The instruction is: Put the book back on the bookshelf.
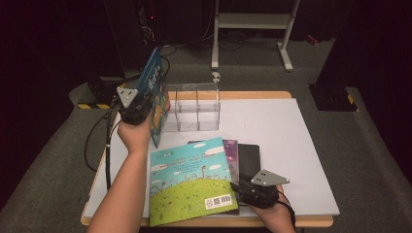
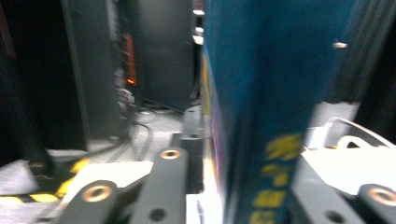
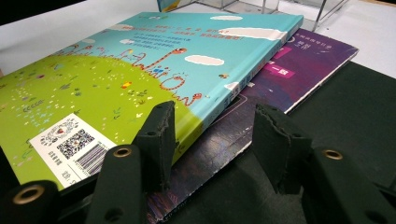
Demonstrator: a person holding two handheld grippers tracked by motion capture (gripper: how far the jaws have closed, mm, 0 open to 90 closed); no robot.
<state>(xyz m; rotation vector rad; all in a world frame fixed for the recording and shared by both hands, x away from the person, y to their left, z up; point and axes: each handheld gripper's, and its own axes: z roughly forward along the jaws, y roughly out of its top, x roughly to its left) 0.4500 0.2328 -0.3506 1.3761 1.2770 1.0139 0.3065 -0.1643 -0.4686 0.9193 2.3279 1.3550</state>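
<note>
A tall blue picture book (image 1: 154,82) stands upright on its lower edge at the table's back left, next to a clear organizer (image 1: 194,107). My left gripper (image 1: 145,101) is at its spine, and the blue book (image 2: 261,93) sits between the jaws. A slim gap shows beside the left finger (image 2: 168,177), so the jaws are open. A green and sky-blue book (image 1: 189,179) tops a stack near the front edge, over a purple book (image 1: 232,148) and a black one (image 1: 248,155). My right gripper (image 1: 239,187) rests open at the stack's near corner. In its view the right gripper (image 3: 217,140) straddles the purple book (image 3: 299,70), its left pad beside the green book (image 3: 140,60).
The white table (image 1: 286,141) has bare room on its right half. The organizer has two open compartments. A cable (image 1: 108,155) trails from the left gripper over the table's left edge. A white metal stand (image 1: 252,22) is on the floor behind.
</note>
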